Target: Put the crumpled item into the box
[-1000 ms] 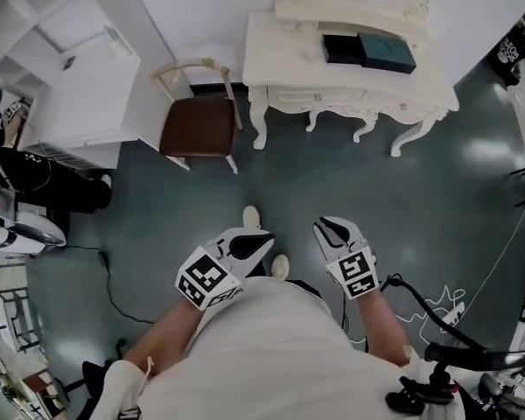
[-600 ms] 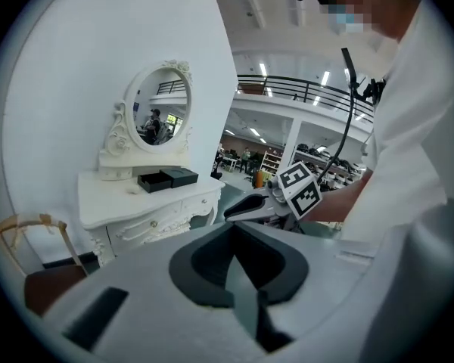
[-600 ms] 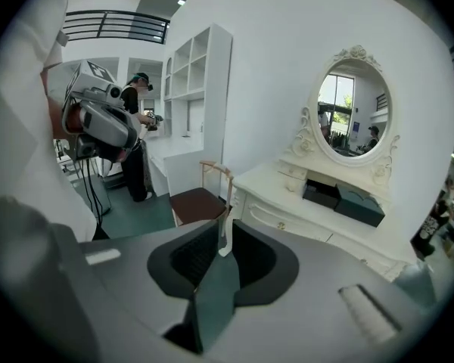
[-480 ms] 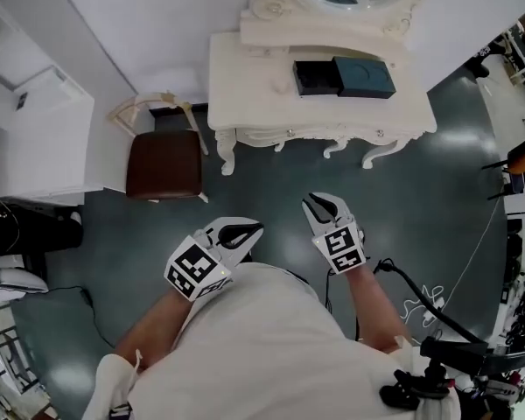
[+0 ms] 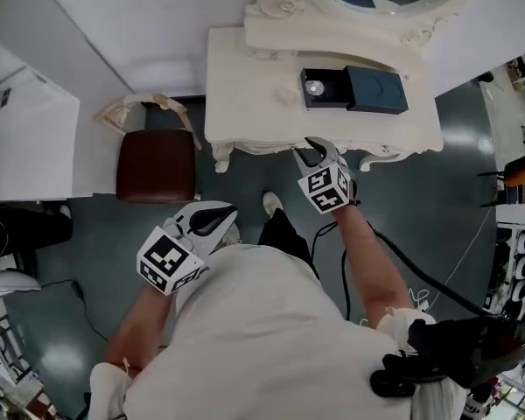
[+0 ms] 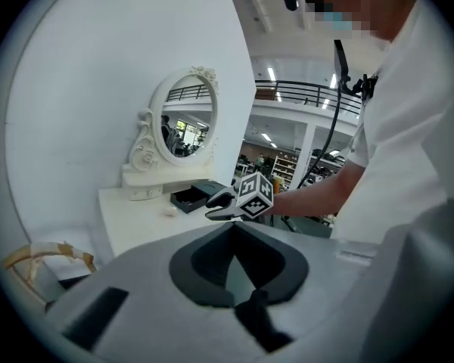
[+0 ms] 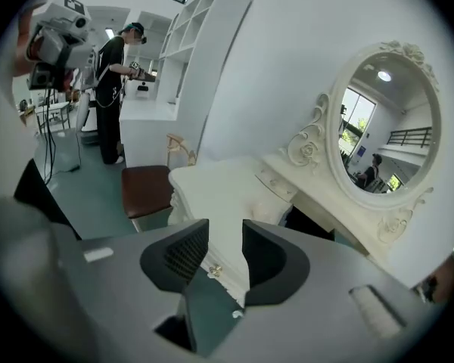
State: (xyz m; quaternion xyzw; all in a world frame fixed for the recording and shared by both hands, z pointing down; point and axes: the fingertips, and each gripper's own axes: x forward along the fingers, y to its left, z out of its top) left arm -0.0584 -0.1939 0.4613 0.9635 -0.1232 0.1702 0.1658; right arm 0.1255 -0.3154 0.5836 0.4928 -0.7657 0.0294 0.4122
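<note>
Your right claw [image 5: 318, 151] shows in the head view at the front edge of the dressing table [image 5: 245, 77]. It sits at 6 o'clock from the open dark box [image 5: 325, 90]. Its jaws are opening and nothing is between them. The lid [image 5: 378, 91] lies touching the box at its 3 o'clock. A faint pale lump [image 5: 284, 97], which I take to be the crumpled item, rests on the tabletop just beside the box at its 9 o'clock. A bright spot shows inside the box, and I cannot tell whether it is an object or a glint. Your left claw [image 5: 212, 220] hangs at 7 o'clock in the frame, over the floor and well apart from the table. A brown chair [image 5: 156, 163] stands at its 11 o'clock.

The left gripper view shows the left claw's jaws closed tip to tip on nothing. Beyond them, at 12 o'clock, your right claw reaches toward the table. The pale lump lies on the bare tabletop at the box's 9 o'clock, apart from both claws. The oval mirror [image 6: 183, 113] stands behind it.

The right gripper view looks through a clear gap between the spreading jaws. Only the table's front edge and a small drawer knob [image 7: 215, 271] show in that gap. The lump itself is not in this view.

I judge the task as hardly begun: the box is open, but the lump is ungrasped and outside it. You have yet to reach over the tabletop, close on the lump, carry it toward 3 o'clock and let it go in the box.
</note>
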